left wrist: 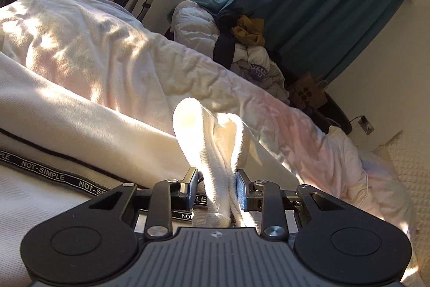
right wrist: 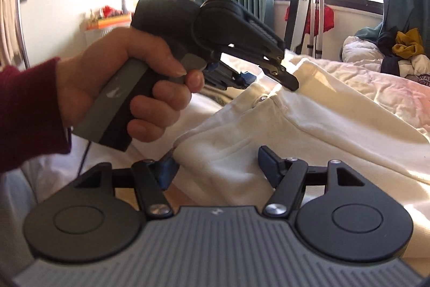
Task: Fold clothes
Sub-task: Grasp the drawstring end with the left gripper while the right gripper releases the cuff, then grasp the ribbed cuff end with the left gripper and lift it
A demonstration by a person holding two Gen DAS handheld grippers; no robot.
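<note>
The cream garment [right wrist: 282, 125], which looks like a pair of trousers with a snap at the waistband, lies on the rumpled bed [left wrist: 242, 96] in strong sunlight, over a second pale piece carrying a black printed band [left wrist: 45, 174]. The step in hand appears to be taking hold of the waistband so that a fold can begin. The left gripper [left wrist: 215, 183] has a bunched ridge of the cream cloth standing up between its fingers; the pad on one side lies against the fabric, while on the other side glare and shadow make it hard to tell whether the pad presses or merely sits close, so the pinch is probably made but not certain. In the right wrist view the person's hand [right wrist: 129, 88] squeezes the handle of that tool, its tip at the waistband edge. The right gripper [right wrist: 219, 166] stands spread, with a corner of the garment lying between its fingers and neither pad touching it. The next move likely calls for the right gripper to close on that corner, so both hold the cloth before it is lifted and carried over.
</note>
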